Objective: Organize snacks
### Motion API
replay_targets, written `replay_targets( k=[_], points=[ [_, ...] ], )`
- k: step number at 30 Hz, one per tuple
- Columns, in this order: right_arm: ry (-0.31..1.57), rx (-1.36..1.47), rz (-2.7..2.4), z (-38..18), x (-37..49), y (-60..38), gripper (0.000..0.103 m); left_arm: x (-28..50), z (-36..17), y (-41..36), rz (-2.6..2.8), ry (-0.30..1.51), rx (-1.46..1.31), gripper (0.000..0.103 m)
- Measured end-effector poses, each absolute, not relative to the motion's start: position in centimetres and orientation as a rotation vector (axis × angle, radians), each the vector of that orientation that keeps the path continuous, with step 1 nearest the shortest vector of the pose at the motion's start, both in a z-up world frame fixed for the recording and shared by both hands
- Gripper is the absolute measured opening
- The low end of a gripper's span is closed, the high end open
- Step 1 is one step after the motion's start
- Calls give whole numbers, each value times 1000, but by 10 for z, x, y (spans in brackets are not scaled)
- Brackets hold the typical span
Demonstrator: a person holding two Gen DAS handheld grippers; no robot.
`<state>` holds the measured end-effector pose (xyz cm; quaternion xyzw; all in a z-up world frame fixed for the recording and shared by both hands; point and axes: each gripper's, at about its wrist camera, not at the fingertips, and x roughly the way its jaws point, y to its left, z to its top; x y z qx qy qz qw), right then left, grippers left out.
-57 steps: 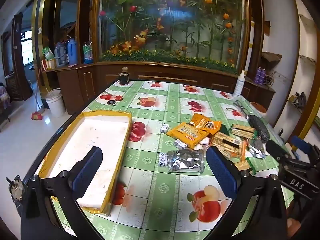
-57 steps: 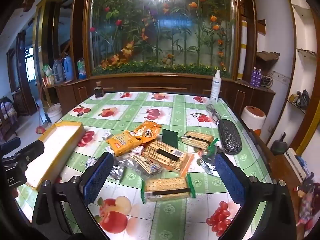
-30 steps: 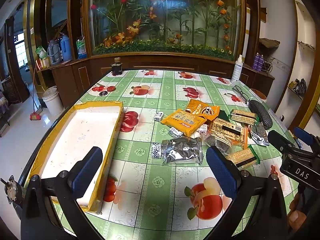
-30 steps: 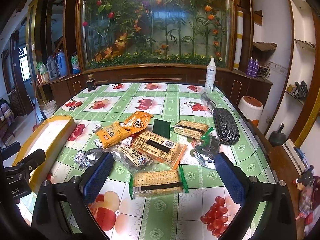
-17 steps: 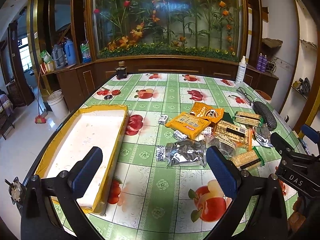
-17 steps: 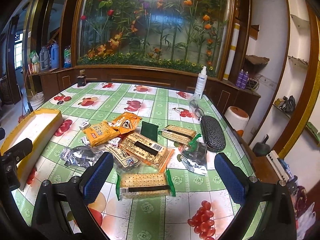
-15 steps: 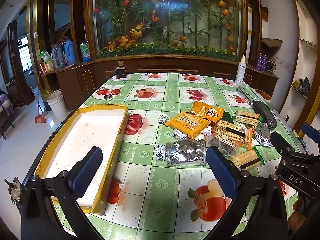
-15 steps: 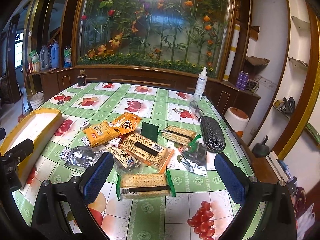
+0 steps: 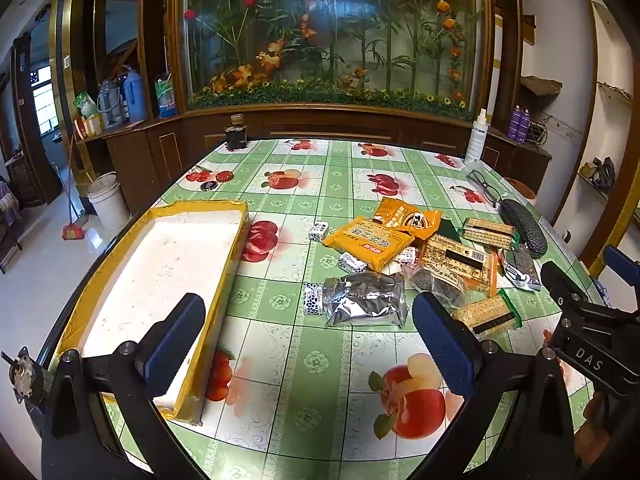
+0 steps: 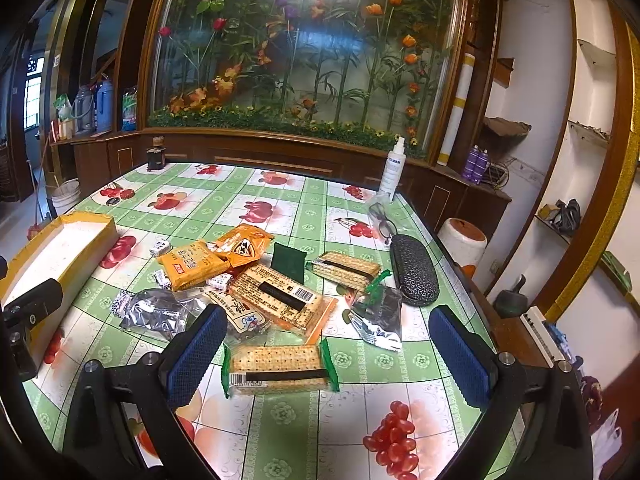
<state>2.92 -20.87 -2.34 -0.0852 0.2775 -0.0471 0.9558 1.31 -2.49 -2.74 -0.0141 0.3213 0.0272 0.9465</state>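
A pile of snacks lies mid-table: two orange packets (image 9: 372,238) (image 10: 240,245), a silver foil pouch (image 9: 366,299) (image 10: 154,314), several cracker packs (image 10: 280,364) (image 10: 286,294) (image 9: 486,314), and small wrapped candies (image 9: 319,230). A yellow-rimmed white tray (image 9: 236,240) (image 10: 105,227) sits at the left. My left gripper (image 9: 308,340) hovers open over the table's near edge, short of the foil pouch, holding nothing. My right gripper (image 10: 326,354) is open, with the nearest cracker pack lying on the table between its blue pads (image 10: 194,356).
A black glasses case (image 10: 414,276) and eyeglasses (image 10: 382,220) lie at the right edge, a spray bottle (image 10: 392,170) and a dark jar (image 9: 236,132) at the far end. The green fruit-print cloth (image 9: 312,364) shows bare in front. The other gripper's body (image 9: 588,332) is at right.
Both cameras have drifted slightly; the right gripper has come lower and closer over the nearest cracker pack. Nothing on the table has moved, and both grippers stay open.
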Motion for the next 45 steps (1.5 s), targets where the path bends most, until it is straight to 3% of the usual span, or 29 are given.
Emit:
replay_targets(
  k=[9,21,30,45],
  points=[
    [573,-165,-100,-28,30,-217,102,18,-34,-29,51,680,-28,103],
    [770,109,190,-81,38,-278,102,46,-91,-35,-50,869,5,103],
    [831,55,246,-99,50,-251,102,65,-106,-46,-119,924,86,103],
    [842,106,309,-90,110,-231,102,122,-117,-51,-144,989,-19,103]
  ],
)
